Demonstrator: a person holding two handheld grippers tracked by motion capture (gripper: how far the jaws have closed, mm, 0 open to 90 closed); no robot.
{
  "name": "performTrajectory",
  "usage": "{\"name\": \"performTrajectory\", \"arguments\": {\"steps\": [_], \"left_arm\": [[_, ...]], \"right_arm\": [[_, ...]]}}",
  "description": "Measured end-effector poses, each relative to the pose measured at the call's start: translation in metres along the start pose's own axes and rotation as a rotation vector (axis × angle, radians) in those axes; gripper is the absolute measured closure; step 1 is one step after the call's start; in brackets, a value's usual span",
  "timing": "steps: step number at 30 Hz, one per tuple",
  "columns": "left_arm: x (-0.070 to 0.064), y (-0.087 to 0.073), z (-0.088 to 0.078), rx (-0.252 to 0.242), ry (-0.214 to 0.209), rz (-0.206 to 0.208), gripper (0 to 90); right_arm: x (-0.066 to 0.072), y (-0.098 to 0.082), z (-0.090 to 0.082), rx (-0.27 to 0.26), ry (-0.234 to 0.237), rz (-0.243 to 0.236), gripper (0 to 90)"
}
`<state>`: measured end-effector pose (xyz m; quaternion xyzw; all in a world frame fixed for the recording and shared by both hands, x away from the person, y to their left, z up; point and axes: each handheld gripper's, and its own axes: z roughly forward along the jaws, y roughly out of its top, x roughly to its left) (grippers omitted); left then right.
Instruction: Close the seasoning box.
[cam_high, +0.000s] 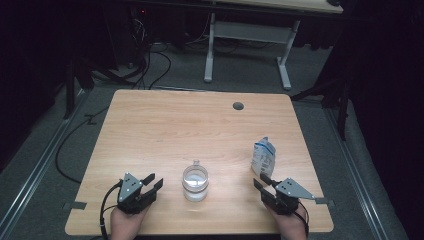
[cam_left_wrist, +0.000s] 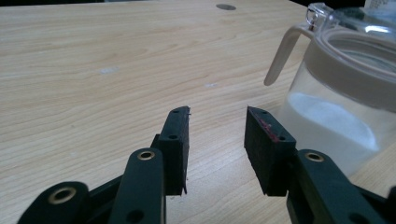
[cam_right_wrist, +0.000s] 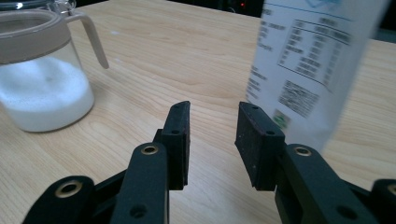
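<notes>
A clear glass jar (cam_high: 195, 182) with a beige collar and thin handle stands near the table's front middle, partly holding white powder (cam_right_wrist: 44, 95). A white and blue printed bag (cam_high: 263, 156) stands upright to its right. My left gripper (cam_high: 151, 182) rests left of the jar, open, nothing between its pads; the jar (cam_left_wrist: 345, 93) looms at the right of the left gripper view. My right gripper (cam_high: 262, 182) sits just in front of the bag (cam_right_wrist: 308, 65), open and empty, jaws pointing toward the jar side.
The wooden table (cam_high: 165, 125) has a round cable hole (cam_high: 238, 106) near its far edge. Beyond it stand a white desk frame (cam_high: 250, 45) and cables on a grey carpet floor.
</notes>
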<state>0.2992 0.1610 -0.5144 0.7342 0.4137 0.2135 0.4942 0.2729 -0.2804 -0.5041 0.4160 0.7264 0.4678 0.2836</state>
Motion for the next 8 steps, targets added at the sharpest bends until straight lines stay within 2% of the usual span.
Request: {"name": "performTrajectory", "arguments": {"steps": [3, 8], "left_arm": [[-0.0010, 0.0001, 0.0023, 0.008, 0.001, 0.001, 60.4], [0.0003, 0.0006, 0.0009, 0.003, 0.008, -0.002, 59.5]], "right_arm": [[-0.0002, -0.0002, 0.0000, -0.002, -0.004, -0.006, 64.7], [0.0054, 0.0008, 0.0035, -0.003, 0.017, -0.020, 64.2]]}}
